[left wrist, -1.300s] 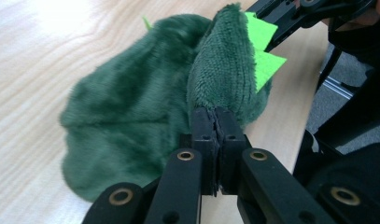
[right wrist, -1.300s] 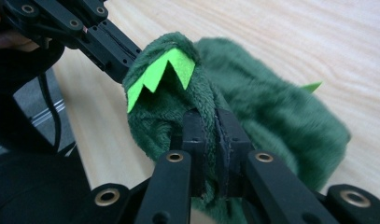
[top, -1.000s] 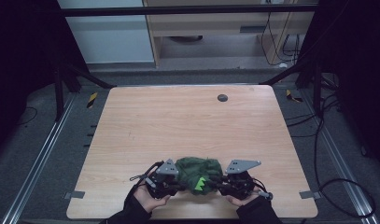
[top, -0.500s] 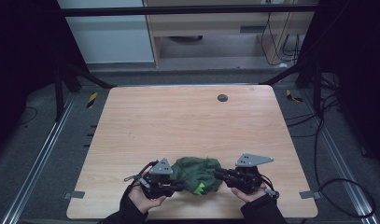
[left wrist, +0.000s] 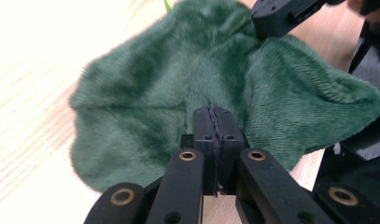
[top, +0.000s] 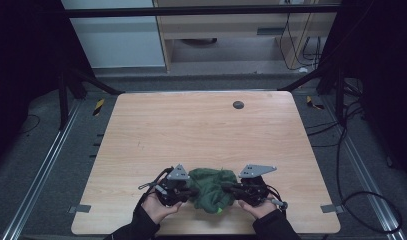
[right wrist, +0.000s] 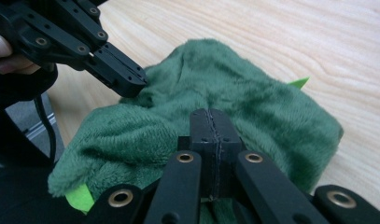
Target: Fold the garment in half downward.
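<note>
**Green plush cloth pinched from both sides at the near table edge**

Wooden table [top: 201, 130], pale grain, sits in the centre of the high view; grey floor and dark frame rails run around it, and cables lie at the right of the frame. A small dark round disc [top: 238, 104] lies on the tabletop toward the upper middle, well apart from the work.

Green plush cloth [top: 211, 189] lies bunched in the lower middle of the high view, close to the table's near edge. A bright green tag [right wrist: 80, 198] shows at the lower left of the right gripper view.

Left gripper [top: 191, 192], lower left of centre in the high view, meets the cloth's left side. In the left gripper view its jaws stand pressed together at bottom centre, having just been closing, with the tips against the fabric; whether a fold is caught between them I cannot tell.

Right gripper [top: 226, 188], lower right of centre, meets the cloth's right side. Its jaws have also just been closing and now stand together, tips sunk in the pile; grip on the fabric not certain.

A hand [top: 158, 207] holds the left gripper, and the other hand [top: 256, 207] holds the right gripper; both come in from the bottom edge.
</note>
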